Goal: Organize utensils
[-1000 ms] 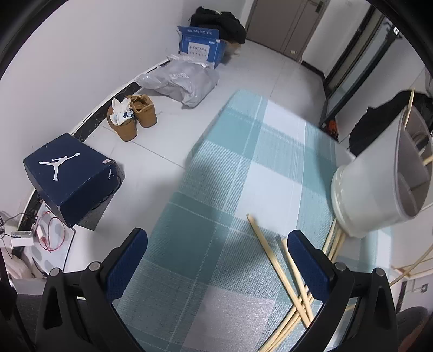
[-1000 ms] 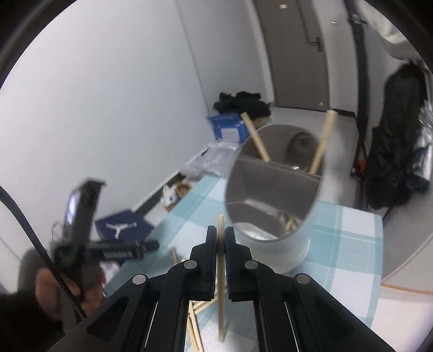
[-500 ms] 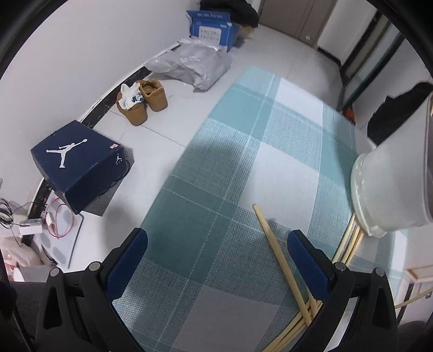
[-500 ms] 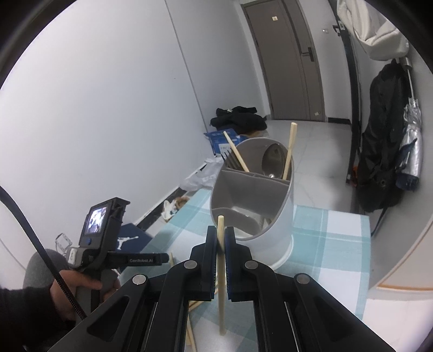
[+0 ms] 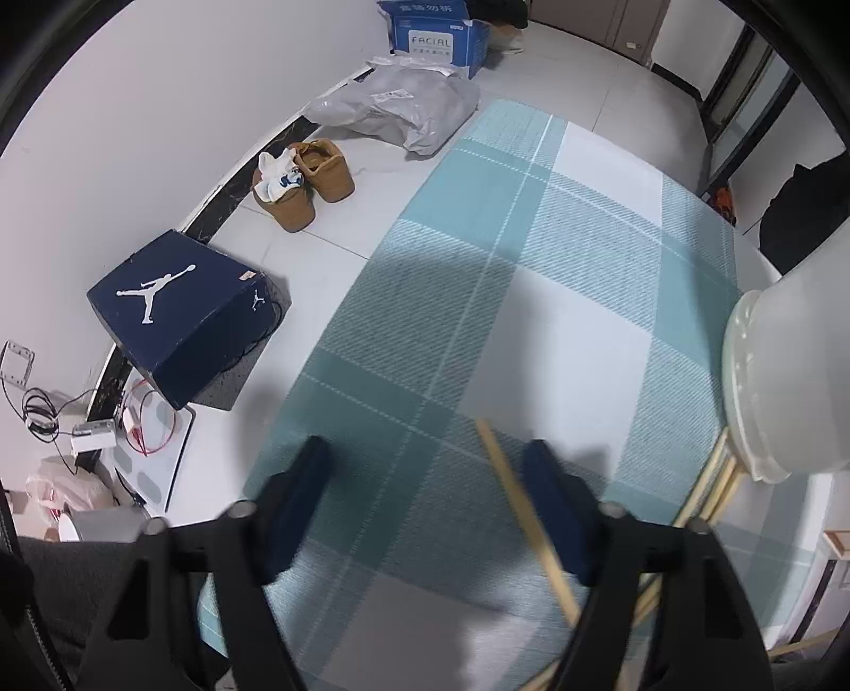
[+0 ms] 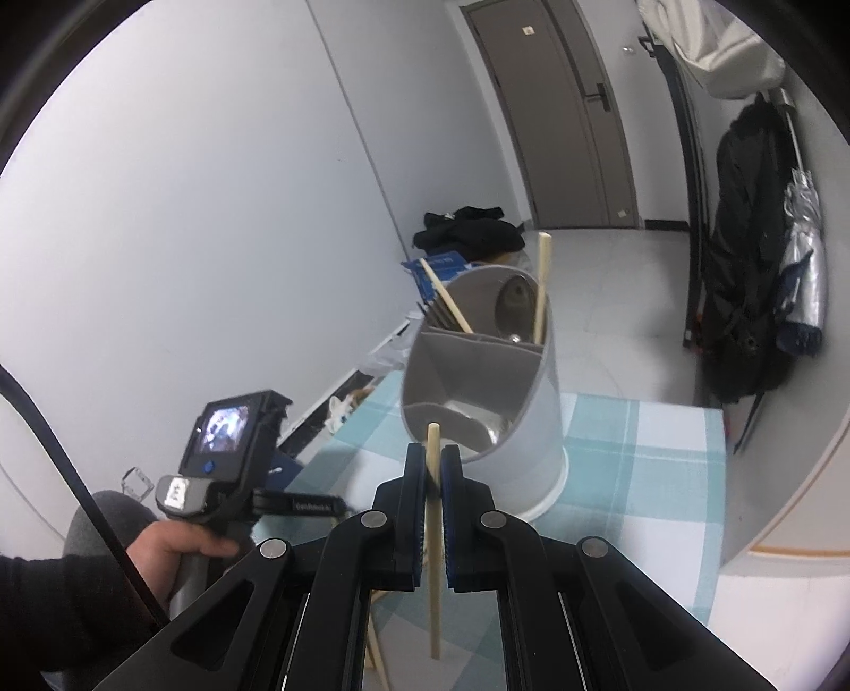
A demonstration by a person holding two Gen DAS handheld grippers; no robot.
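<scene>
Your right gripper pinched one chopstick upright, just before the holder. Your left gripper was closing, another chopstick lying between its jaws beside the right pad, untouched.

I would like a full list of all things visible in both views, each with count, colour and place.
utensil holder: one, grey-white, upright on tablecloth, holding two chopsticks and metal cutlery
held chopstick: one, pale wood, between right fingers
loose chopsticks: several, pale wood, on tablecloth by the holder's base
tablecloth: one, teal-white check
shoe box: one, navy, floor
shoes: pair, tan, floor
plastic bag: one, grey, floor
tissue carton: one, blue, floor
right gripper: shut on held chopstick
left gripper: closing, one loose chopstick between fingers
</scene>
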